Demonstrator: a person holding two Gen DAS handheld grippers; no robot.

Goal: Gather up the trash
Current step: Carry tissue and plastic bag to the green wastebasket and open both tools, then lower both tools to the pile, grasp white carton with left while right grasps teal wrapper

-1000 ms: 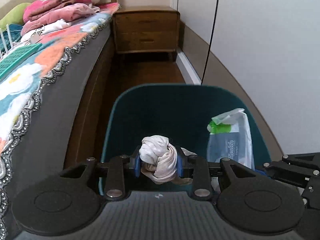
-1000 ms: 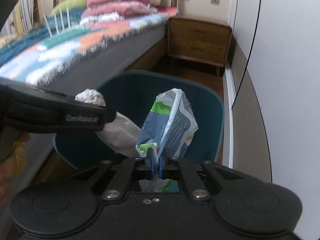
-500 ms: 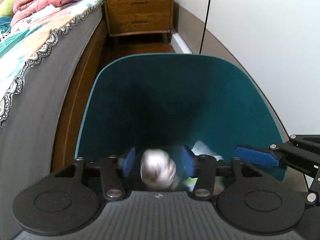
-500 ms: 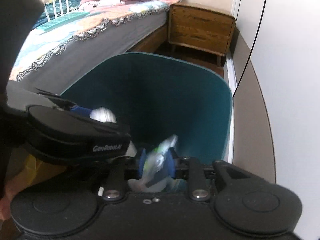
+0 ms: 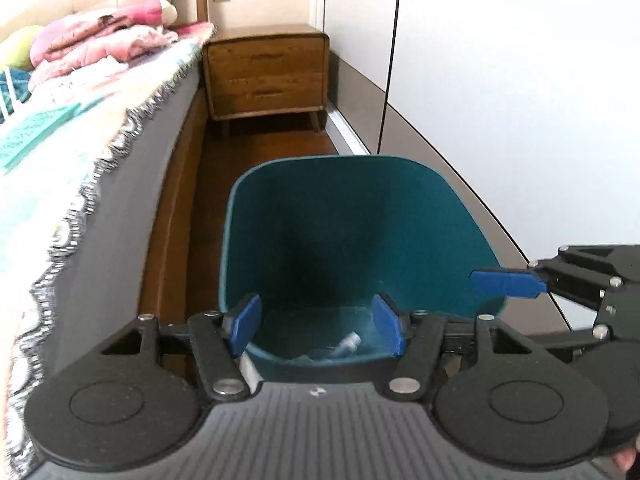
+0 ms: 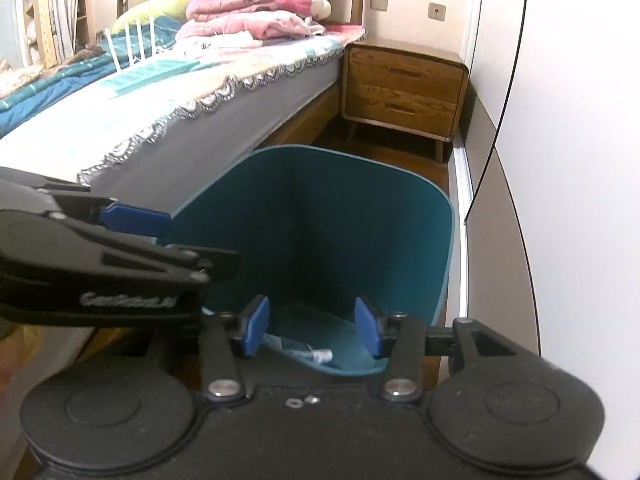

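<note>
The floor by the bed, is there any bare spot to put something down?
Yes: the wooden floor between the teal bin and the nightstand is bare. It is tight where the bin sits between the bed and the white wardrobe. Above the bin it is crowded: the left claw and right claw are opening, nothing between them.

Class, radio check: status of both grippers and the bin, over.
Left gripper, right gripper: jaws opening, nothing between. Trash lying inside teal plastic bin. Nothing in the way.
</note>
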